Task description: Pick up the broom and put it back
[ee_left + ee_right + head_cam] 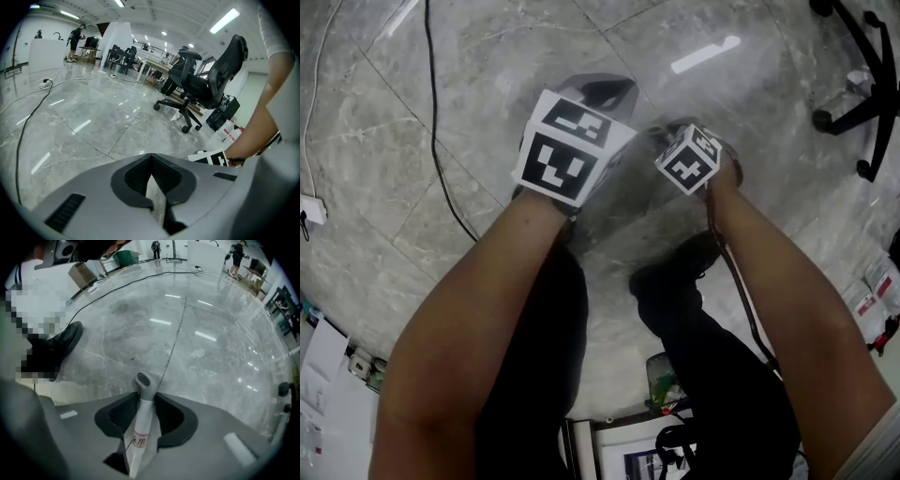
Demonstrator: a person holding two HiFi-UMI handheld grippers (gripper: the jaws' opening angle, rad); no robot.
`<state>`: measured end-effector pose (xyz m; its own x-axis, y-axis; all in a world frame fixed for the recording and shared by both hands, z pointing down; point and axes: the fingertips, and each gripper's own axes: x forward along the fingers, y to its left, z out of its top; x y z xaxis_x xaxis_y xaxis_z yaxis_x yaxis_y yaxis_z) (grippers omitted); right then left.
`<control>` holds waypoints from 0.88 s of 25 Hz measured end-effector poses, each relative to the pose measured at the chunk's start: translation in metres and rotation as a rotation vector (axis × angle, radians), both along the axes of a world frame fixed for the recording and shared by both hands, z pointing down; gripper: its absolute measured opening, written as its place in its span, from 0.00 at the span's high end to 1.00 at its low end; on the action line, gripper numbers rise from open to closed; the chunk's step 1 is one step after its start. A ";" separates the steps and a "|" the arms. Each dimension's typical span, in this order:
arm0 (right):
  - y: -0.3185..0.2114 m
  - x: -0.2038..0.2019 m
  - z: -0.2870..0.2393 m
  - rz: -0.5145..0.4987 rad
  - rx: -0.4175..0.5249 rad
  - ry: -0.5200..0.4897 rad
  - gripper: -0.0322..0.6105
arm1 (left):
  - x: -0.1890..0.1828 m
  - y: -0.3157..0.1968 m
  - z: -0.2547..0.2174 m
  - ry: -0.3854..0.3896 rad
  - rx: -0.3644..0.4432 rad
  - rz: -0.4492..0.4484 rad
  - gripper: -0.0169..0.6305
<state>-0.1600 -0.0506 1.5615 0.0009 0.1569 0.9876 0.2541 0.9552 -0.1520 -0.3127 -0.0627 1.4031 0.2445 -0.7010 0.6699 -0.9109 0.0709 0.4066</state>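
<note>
Most of what showed was bare, glossy stone floor (469, 112), with both grippers low over it in front of the person's legs. The broom (139, 423) sat between the jaws of the right gripper (144, 398). Only the top stretch of its pale handle was in sight, running along the gap. A sliver of floor showed beside the stick, so the jaws stood wider than it and had not pinched it. Whether it lay on the floor or just above could not be told, and its brush end was out of sight. The left gripper (150, 161) was empty, its jaws a narrow way apart with only floor between.

The stick looked light, stiff and smooth, so it would probably slip or swing in a grip taken this near the end. A firm squeeze below the grey hanging loop (143, 380), about where the small label (136, 441) sat, seemed safer, with the left gripper taking hold further along.

The floor ahead lay open. The office chair (199, 84) stood well off to the right, and the person's own shoe (63, 341) was near the right gripper. A thin black cable (431, 122) trailed across the floor on the left, the one thing a long broom might catch.
</note>
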 end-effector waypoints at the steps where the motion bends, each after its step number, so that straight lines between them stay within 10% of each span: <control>1: -0.001 -0.001 -0.001 -0.008 0.017 -0.003 0.76 | -0.001 0.000 0.001 0.004 -0.001 -0.003 0.97; 12: -0.009 -0.012 -0.074 0.150 -0.018 -0.130 0.82 | 0.005 -0.023 -0.053 -0.018 0.014 0.027 0.97; 22: -0.074 0.001 -0.387 0.241 0.028 -0.387 0.82 | 0.055 -0.103 -0.326 -0.098 0.102 0.165 0.97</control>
